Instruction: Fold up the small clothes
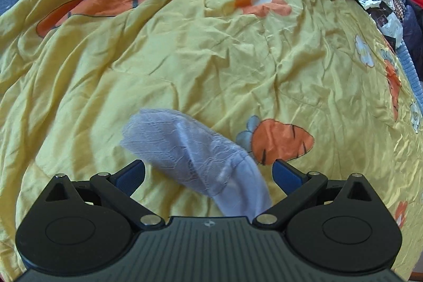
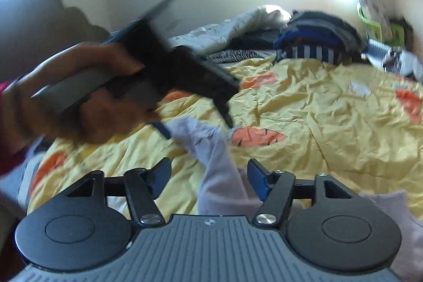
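On yellow quilt (image 1: 185, 57): one white sock (image 1: 190, 157).

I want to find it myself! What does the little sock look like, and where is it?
Look at the yellow quilt printed with orange carrots. Near its front edge, just left of one carrot print, lies the sock, between the left claw's open fingers. It is the only pale lavender, lacy thing there.

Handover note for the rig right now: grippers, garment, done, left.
Left gripper: open, jaws straddling the pale lilac garment, pads not pressing.
Right gripper: open, same garment between its jaws, no clamp seen; view blurred.
Garment lies crumpled on the yellow carrot-print quilt, beside a carrot print.
Done: no fold visible.
Left: grip, spread, fold.
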